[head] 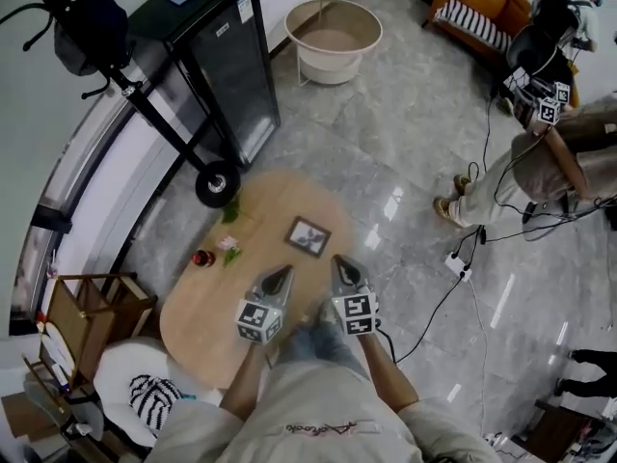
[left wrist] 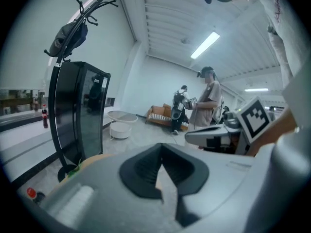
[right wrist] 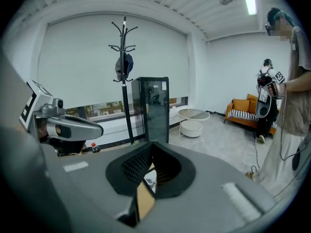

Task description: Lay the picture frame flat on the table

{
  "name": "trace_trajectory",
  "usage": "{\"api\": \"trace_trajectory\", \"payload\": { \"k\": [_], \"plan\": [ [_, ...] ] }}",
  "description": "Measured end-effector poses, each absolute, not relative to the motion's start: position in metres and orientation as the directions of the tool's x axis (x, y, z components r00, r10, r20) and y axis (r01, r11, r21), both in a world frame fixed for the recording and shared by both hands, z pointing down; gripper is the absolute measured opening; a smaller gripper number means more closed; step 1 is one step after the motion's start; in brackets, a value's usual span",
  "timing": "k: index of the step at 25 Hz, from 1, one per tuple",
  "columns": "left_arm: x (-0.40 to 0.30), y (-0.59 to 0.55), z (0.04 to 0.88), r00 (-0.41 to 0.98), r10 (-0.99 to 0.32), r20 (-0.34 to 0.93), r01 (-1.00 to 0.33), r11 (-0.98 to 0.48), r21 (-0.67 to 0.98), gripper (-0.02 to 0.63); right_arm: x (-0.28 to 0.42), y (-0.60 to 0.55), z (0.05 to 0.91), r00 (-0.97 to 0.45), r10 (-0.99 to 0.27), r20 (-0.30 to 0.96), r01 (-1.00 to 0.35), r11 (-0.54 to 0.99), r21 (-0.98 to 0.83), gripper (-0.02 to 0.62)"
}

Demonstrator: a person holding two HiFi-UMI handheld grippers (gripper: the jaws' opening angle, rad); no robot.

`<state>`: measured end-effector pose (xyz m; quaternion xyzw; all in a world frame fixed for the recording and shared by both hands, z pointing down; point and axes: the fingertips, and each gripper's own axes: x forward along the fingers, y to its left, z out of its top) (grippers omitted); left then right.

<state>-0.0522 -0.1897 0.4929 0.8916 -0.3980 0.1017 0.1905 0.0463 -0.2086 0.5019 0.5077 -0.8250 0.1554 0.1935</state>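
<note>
Nearest the wearer, the left gripper (head: 279, 276) and right gripper (head: 344, 266) hang side by side above the oval pale-wood table (head: 193, 326), each claw pressed together on nothing. Just beyond their tips, the small square dark-rimmed picture frame (head: 308, 236) lies on the tabletop, apparently flat already, apart from both. It looks light and stiff, its glazed face likely fragile and slick, so the rim edges seem the safest hold. Left of it sit a red-capped little bottle (head: 201, 258) and green leafy sprigs (head: 231, 251). Farther off stand a tall black glass-fronted cabinet (head: 227, 75) and a round white side table (head: 334, 39) on the glossy grey stone floor (head: 405, 143).
</note>
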Motion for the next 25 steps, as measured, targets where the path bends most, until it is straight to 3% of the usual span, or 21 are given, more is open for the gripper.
{"api": "trace_trajectory", "payload": {
  "k": [25],
  "plan": [
    [-0.036,-0.188,0.341,0.680,-0.707,0.193,-0.730,-0.679,0.085,0.000,0.096,-0.177,0.354,-0.356,-0.887,0.295,-0.927,0.376,0.013,0.003]
  ]
}}
